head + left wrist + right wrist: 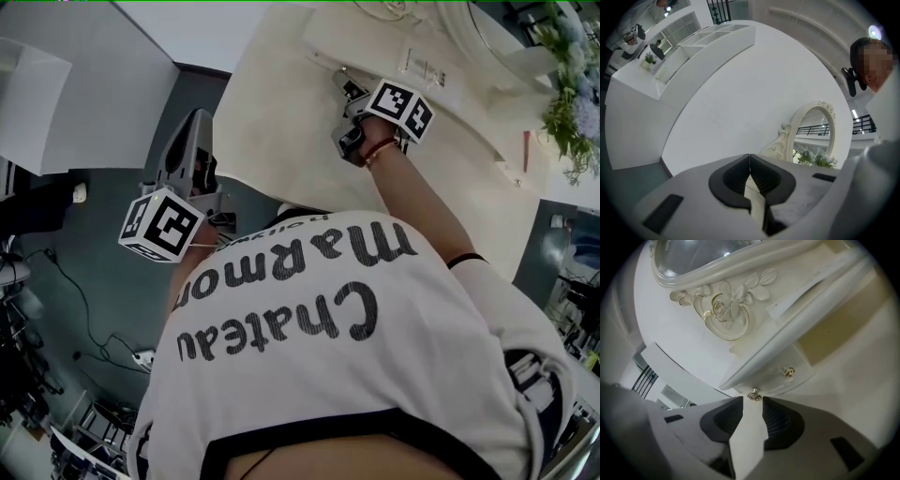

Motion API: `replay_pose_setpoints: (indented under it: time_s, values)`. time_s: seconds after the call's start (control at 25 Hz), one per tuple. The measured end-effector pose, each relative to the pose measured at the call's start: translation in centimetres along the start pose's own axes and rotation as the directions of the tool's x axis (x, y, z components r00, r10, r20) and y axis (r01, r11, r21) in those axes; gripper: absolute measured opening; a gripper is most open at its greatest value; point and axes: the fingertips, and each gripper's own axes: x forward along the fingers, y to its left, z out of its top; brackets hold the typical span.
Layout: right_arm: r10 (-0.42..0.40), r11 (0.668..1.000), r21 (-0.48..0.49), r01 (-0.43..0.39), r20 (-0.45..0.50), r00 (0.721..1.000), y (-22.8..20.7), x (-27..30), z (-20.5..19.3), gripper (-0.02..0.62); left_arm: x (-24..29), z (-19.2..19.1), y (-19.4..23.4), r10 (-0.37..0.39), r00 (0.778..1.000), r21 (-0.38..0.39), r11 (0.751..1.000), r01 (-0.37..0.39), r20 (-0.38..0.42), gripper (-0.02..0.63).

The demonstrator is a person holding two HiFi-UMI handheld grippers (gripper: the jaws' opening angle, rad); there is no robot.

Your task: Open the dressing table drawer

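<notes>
The cream dressing table (281, 131) has a small drawer whose curved white front (771, 376) carries two metal knobs. One knob (754, 396) sits right at the tips of my right gripper (753, 401), whose jaws stand apart and do not press on it; the other knob (789, 372) is further right. A tan surface (832, 329) shows behind the drawer front. In the head view the right gripper (341, 84) reaches to the drawer unit on the tabletop. My left gripper (749, 157) is shut and empty, held off the table's left side (194, 119) and facing a white wall.
An ornate oval mirror (813, 136) with a carved rose frame (724, 310) stands on the table. Artificial flowers (567, 103) are at the right edge. Cables and a power strip (141, 357) lie on the dark floor at the left. A white counter (693, 51) runs along the wall.
</notes>
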Motion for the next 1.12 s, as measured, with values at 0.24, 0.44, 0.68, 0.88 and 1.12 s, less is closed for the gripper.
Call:
replay_pose_setpoints:
  time_s: [0.24, 0.44, 0.68, 0.88, 1.12]
  values:
    - [-0.009, 0.998, 0.064, 0.008, 0.01, 1.0, -0.3, 1.3, 0.3, 0.146, -0.2, 0.0, 0.6, 0.016, 1.0, -0.006, 1.0, -0.016, 0.008, 0.023]
    - [-0.041, 0.995, 0.095, 0.038, 0.034, 0.999, -0.6, 1.6, 0.7, 0.144, -0.4, 0.1, 0.9, 0.02, 1.0, -0.01, 1.0, -0.02, 0.013, 0.023]
    - [-0.046, 0.994, 0.1, 0.042, 0.035, 0.998, -0.9, 1.4, 0.8, 0.13, -0.1, -0.3, 0.6, 0.011, 1.0, -0.014, 1.0, -0.011, 0.003, 0.023]
    - [-0.044, 0.993, 0.113, 0.041, 0.026, 0.999, -0.7, 1.6, 0.5, 0.123, 0.0, -0.4, 0.4, 0.0, 1.0, -0.017, 1.0, 0.0, 0.001, 0.023]
    - [-0.05, 0.99, 0.136, 0.048, 0.013, 0.999, -0.7, 1.5, 0.0, 0.107, -0.4, -0.2, 0.2, 0.001, 1.0, -0.016, 1.0, 0.0, 0.003, 0.023]
